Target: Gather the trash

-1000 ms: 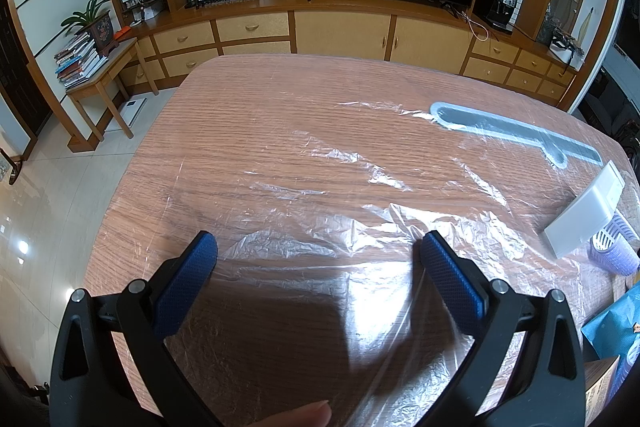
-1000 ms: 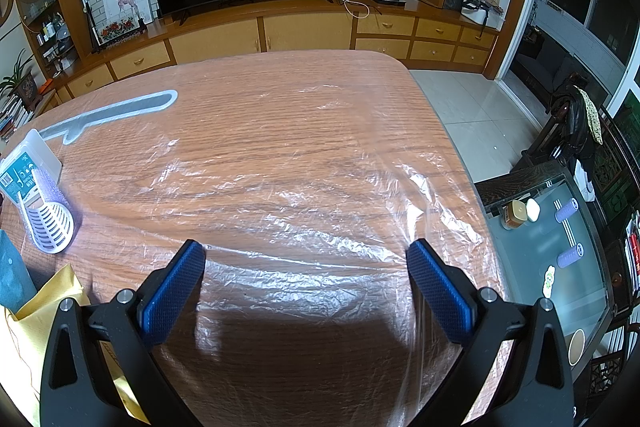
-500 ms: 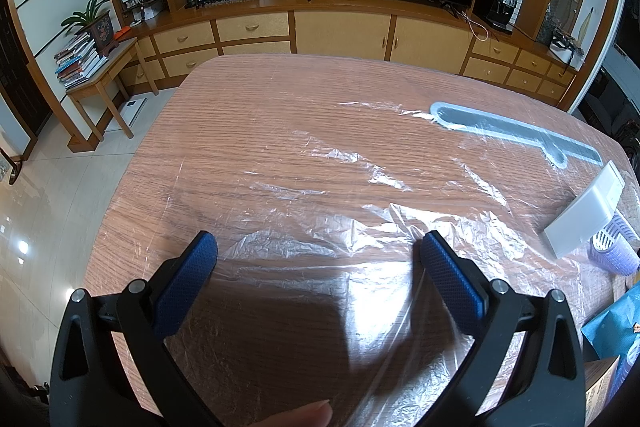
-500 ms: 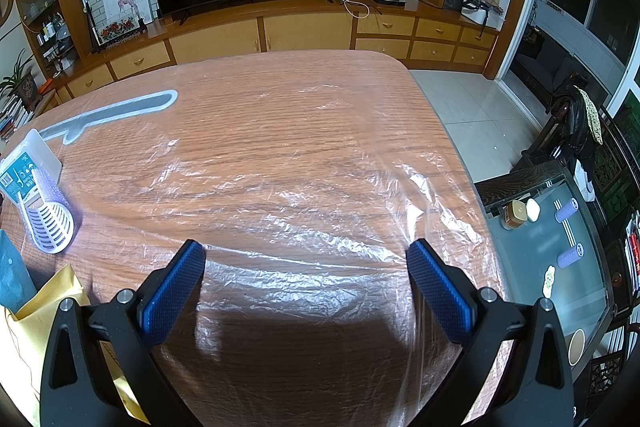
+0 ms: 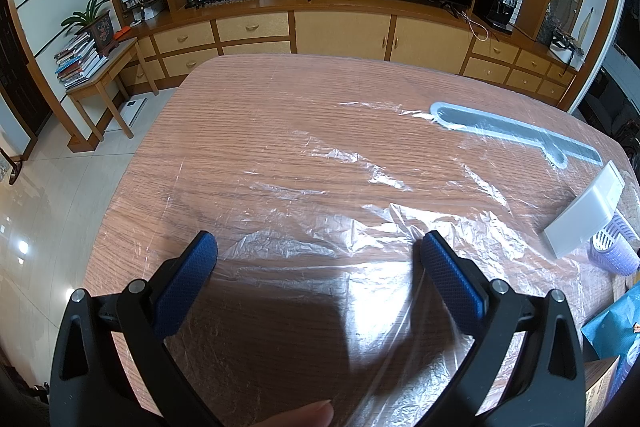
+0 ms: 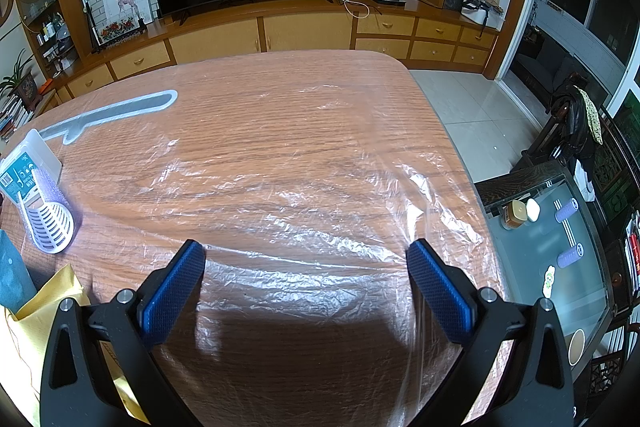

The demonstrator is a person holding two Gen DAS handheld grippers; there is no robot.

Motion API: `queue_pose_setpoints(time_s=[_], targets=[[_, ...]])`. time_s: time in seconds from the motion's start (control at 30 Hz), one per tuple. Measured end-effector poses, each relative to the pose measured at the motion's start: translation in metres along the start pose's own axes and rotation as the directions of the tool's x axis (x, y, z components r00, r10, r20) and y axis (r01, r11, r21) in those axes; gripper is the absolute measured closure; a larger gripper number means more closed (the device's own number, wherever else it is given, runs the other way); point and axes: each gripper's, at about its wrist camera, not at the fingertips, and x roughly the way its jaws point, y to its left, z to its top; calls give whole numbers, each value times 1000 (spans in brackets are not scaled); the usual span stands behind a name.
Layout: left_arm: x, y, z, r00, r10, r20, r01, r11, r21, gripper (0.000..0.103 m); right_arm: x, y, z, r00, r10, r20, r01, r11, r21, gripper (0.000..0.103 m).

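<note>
A wooden table (image 5: 260, 131) carries a thin sheet of crinkled clear plastic film (image 5: 340, 227), also spread across the right wrist view as film (image 6: 300, 211). My left gripper (image 5: 318, 251) hovers open over the film with nothing between its blue pads. My right gripper (image 6: 306, 259) is open as well, above the film near the table's right side. A white plastic box (image 5: 584, 215) leans on a lilac slotted cup (image 5: 614, 251); the right wrist view shows the box (image 6: 24, 171) and the cup (image 6: 50, 223) at its left. A yellow padded envelope (image 6: 36, 319) and a blue packet (image 5: 616, 323) lie beside them.
A long grey-blue flat piece (image 5: 516, 135) lies under the film at the back. A fingertip (image 5: 296, 415) shows at the bottom of the left wrist view. Right of the table stands a glass side table (image 6: 552, 251) with small jars. Cabinets and a television line the far wall.
</note>
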Motion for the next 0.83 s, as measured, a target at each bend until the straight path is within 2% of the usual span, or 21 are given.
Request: queue_pose_setpoints(time_s=[0.83], targets=[[-1,-3,2,1000,2,0,-2,1000,-2,1,0,0,0,1000,0,0,0,1000,0,4]])
